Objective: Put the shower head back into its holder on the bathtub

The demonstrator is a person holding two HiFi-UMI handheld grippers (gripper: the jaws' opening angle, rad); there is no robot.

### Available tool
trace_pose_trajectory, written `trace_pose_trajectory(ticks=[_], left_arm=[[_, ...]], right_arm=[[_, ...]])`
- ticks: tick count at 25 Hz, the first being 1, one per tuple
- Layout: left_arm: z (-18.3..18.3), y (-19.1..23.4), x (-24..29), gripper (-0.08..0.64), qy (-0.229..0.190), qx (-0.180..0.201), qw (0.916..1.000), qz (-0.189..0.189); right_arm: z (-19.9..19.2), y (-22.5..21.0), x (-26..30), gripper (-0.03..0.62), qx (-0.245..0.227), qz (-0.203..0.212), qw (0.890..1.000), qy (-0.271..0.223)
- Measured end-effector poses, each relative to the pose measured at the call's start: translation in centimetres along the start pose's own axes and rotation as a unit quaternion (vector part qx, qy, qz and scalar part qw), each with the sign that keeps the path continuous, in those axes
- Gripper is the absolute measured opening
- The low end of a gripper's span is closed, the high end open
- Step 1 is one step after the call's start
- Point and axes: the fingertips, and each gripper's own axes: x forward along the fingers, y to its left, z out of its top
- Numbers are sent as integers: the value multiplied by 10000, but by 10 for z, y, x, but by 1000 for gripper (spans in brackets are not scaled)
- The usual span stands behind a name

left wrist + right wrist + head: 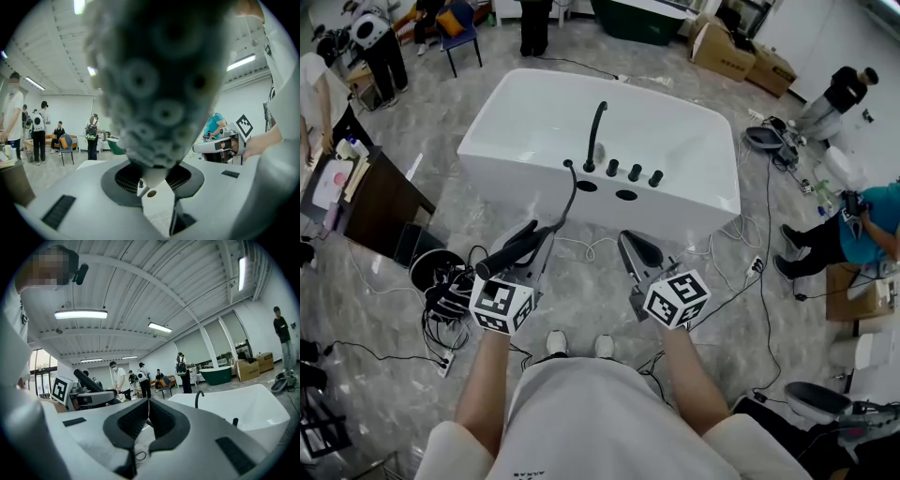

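The black shower head [514, 251] is clamped in my left gripper [534, 246], which is shut on it. Its black hose [572, 192] rises to the near rim of the white bathtub [694, 202]. Two dark openings [587, 186] sit in that rim below the black faucet [597, 131] and its knobs [634, 172]. In the left gripper view the shower head [154, 89], with its nozzle face, fills the picture above my left gripper [152, 180]. My right gripper [630, 246] is level beside it, shut and empty, short of the tub. The right gripper [147, 414] faces the bathtub [248, 411].
Cables [741, 281] trail over the floor around the tub. A black bin [431, 269] stands at the left by a dark table [380, 202]. A seated person [853, 230] is at the right. Cardboard boxes [741, 52] and standing people [380, 52] are behind the tub.
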Motion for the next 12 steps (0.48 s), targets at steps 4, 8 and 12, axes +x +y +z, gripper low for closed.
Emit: trace_pose_trajectory(ticks=[4,8,12], left_arm=[[-5,10,-3,134,23,-29,10000,-71],[0,22,-8,135,-86,31,9998,-185],[-2,35,-14,135,-132,6,9995,-286]], right_arm=[[1,7,11,17,-60,-75,10000,-18],[1,16,20,17,-86,-149,9998,-17],[0,26,31,17,-143,-217,9997,-6]])
